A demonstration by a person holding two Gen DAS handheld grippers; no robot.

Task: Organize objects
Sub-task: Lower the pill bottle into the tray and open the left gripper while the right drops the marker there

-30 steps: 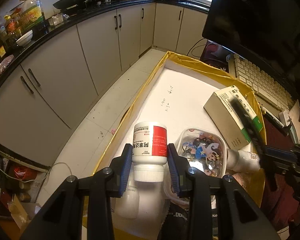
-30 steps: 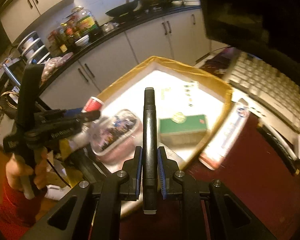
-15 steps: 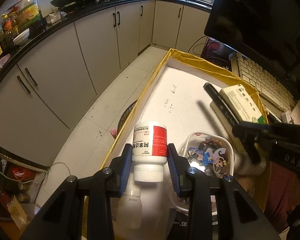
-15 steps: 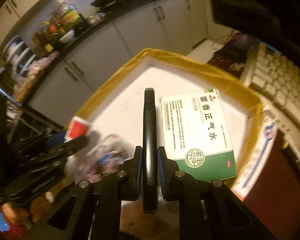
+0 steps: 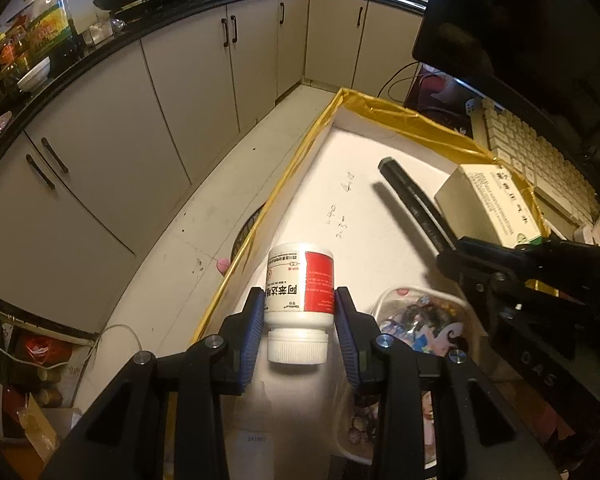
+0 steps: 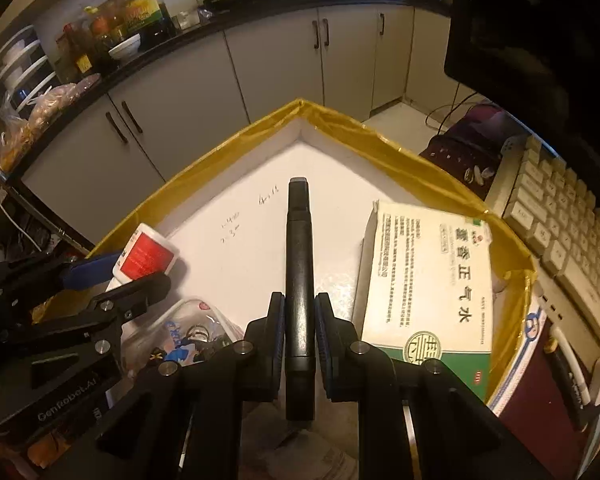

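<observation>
1. We see the left tool point(image 5: 299, 322) clamped on a white medicine bottle point(image 5: 300, 289) with a red label, cap toward the camera, held above the near end of the tray point(image 5: 400, 118).
2. The right tool point(image 6: 299, 330) is clenched around a black marker point(image 6: 299, 264), whose tip points out over the tray's white floor; its rear end runs down behind the fingers.
3. Both tools tilt steeply downward over the yellow-rimmed tray.
4. Below the left tool lies a clear plastic tub point(image 5: 422, 320) of small colourful items; we cannot make out what they are, and the tool's frame covers much of it.
5. A green-and-white medicine box point(image 6: 430, 284) lies at the tray's right side, its near corner hidden by the right tool.
6. A pale shape under the bottle is perhaps a second bottle.
7. Beyond the tray sits a keyboard point(image 6: 560, 216), cut off at the edge.
</observation>
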